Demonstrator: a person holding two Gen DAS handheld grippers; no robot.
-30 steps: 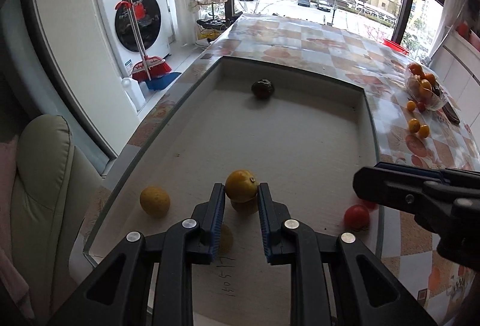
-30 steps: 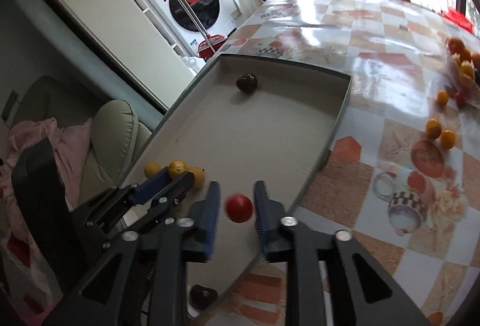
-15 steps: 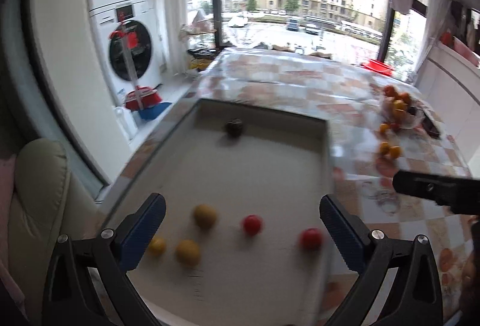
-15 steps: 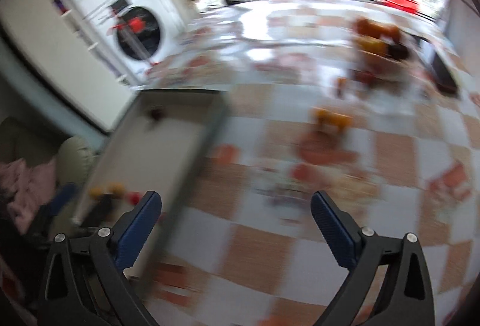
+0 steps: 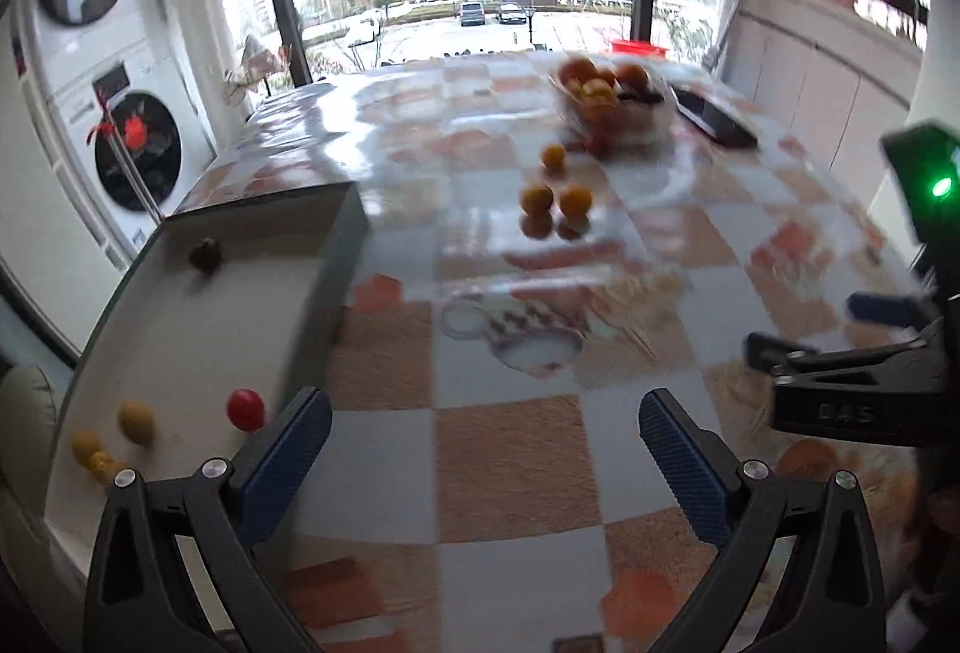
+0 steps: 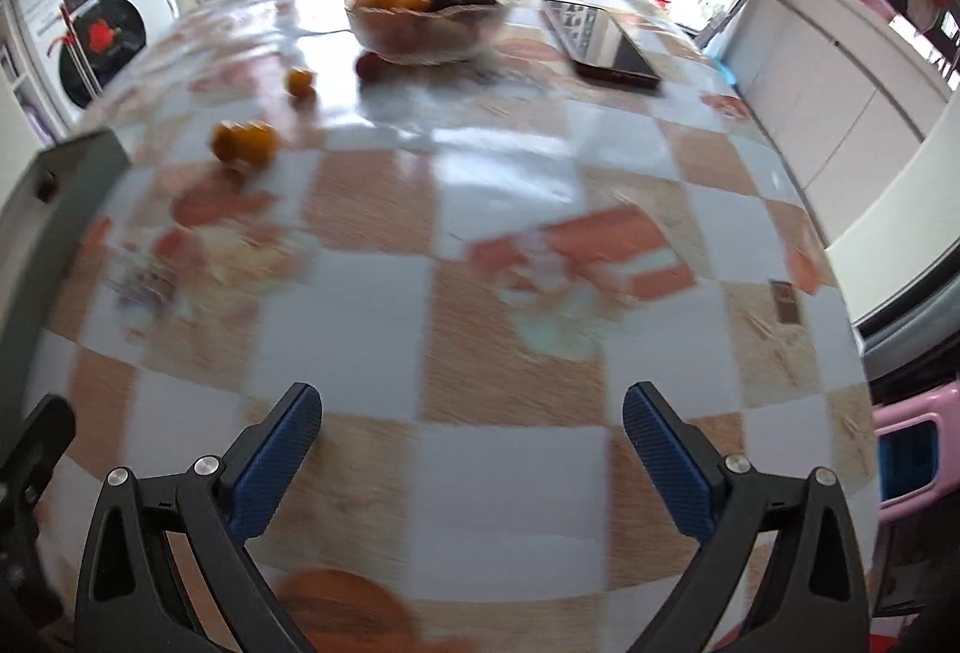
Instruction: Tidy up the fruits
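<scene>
My left gripper (image 5: 480, 425) is open and empty above the checked tablecloth, just right of the grey tray (image 5: 336, 257). In the tray lie a red fruit (image 5: 246, 409), yellow fruits (image 5: 135, 420) at its near left and a dark fruit (image 5: 205, 255) at the far end. My right gripper (image 6: 471, 422) is open and empty over the tablecloth; it also shows at the right of the left wrist view (image 5: 840, 347). A glass bowl of oranges and dark fruit (image 6: 429, 23) stands at the back. Small orange fruits (image 6: 243, 143) lie loose before it.
A dark phone (image 6: 600, 44) lies right of the bowl. A single small orange (image 6: 299, 81) and a red fruit (image 6: 367, 65) lie by the bowl. The table's right edge (image 6: 840, 293) drops toward white cabinets. Washing machines (image 5: 120, 131) stand left.
Both grippers let go of their fruits in the tray, opened wide and swung right, away from the tray toward the bowl. The yellow and red fruits now lie in the tray.
</scene>
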